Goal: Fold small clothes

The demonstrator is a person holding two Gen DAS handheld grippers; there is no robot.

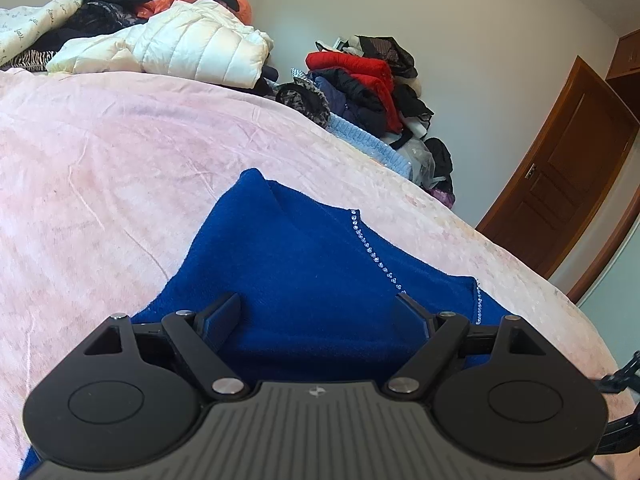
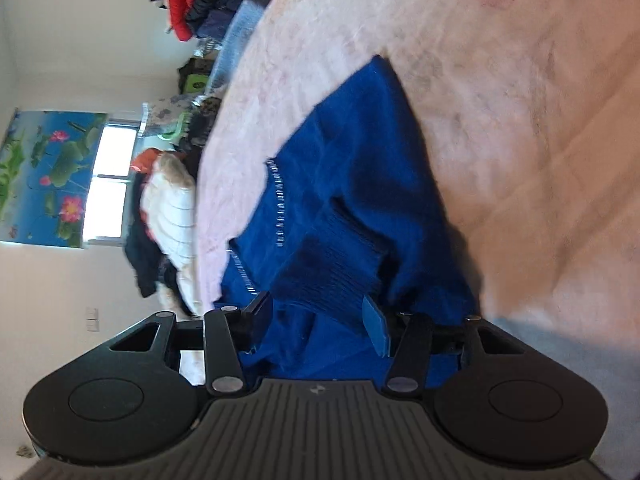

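Blue knit garment [image 1: 304,264] is lying partly folded on the pink bed [image 1: 100,168], the left claw [image 1: 318,312] hovering wide open, gripping nothing. In the right view, the right claw [image 2: 316,312] is standing half open around a ribbed cuff [image 2: 332,264], not pinching; more folds seem left.

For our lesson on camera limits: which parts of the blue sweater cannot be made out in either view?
- Left wrist view: the blue sweater's near part is hidden behind the left gripper.
- Right wrist view: its near part is covered by the right gripper; the trim is blurred.
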